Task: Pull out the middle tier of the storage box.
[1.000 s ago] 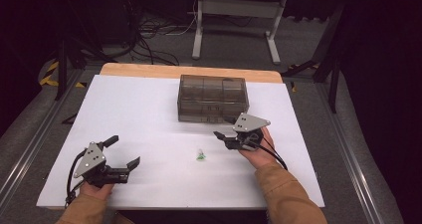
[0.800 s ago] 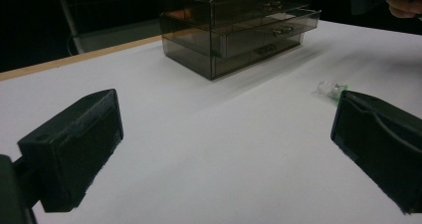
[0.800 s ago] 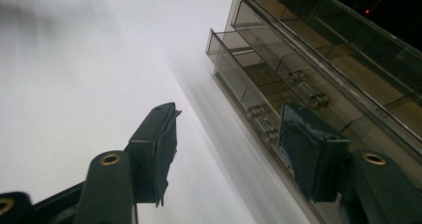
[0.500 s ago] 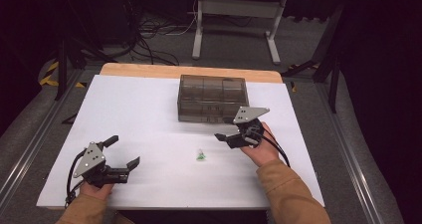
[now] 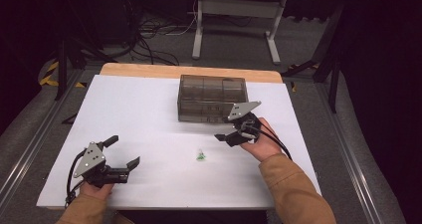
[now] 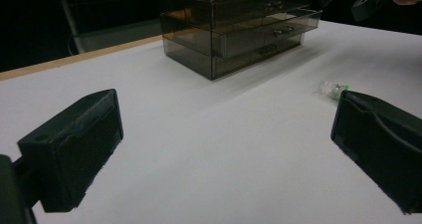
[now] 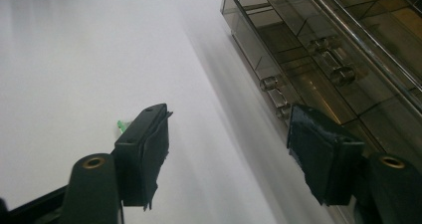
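Your right tool (image 5: 233, 129) hovers with jaws apart, just near of the smoky drawer box (image 5: 212, 97); your left tool (image 5: 123, 152) rests gaping, near-left on the table (image 5: 129, 109).

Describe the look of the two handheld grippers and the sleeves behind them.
Both grippers are black, each with two blocky, flat-faced jaws. The left gripper and right gripper each carry a grey three-cornered plate on top and trail a thin black cable. Round metal-ringed holes mark the right one's jaw arms. The sleeves are tan-brown.
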The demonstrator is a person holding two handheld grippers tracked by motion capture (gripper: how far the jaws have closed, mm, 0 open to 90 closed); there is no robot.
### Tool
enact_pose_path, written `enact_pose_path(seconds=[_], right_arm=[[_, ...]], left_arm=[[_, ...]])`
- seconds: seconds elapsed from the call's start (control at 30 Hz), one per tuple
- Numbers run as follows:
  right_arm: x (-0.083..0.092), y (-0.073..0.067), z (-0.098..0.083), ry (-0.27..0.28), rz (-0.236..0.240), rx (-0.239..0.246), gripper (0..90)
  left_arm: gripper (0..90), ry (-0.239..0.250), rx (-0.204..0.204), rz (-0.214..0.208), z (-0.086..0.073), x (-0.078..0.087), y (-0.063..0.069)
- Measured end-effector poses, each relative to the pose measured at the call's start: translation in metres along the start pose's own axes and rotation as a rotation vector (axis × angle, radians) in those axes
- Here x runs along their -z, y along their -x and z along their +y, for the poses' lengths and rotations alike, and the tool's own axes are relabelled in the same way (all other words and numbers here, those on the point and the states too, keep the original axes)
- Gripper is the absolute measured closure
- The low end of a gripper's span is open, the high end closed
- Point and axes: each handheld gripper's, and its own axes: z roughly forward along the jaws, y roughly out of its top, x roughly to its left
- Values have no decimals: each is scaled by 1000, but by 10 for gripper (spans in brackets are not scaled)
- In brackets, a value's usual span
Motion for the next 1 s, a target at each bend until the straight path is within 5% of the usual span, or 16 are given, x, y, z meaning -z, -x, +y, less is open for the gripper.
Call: enact_pose_path(seconds=[1.0], right_arm=[[-26, 14, 20, -119, -64, 92, 361]], left_arm=[[9, 5, 2, -3, 0, 0, 0]])
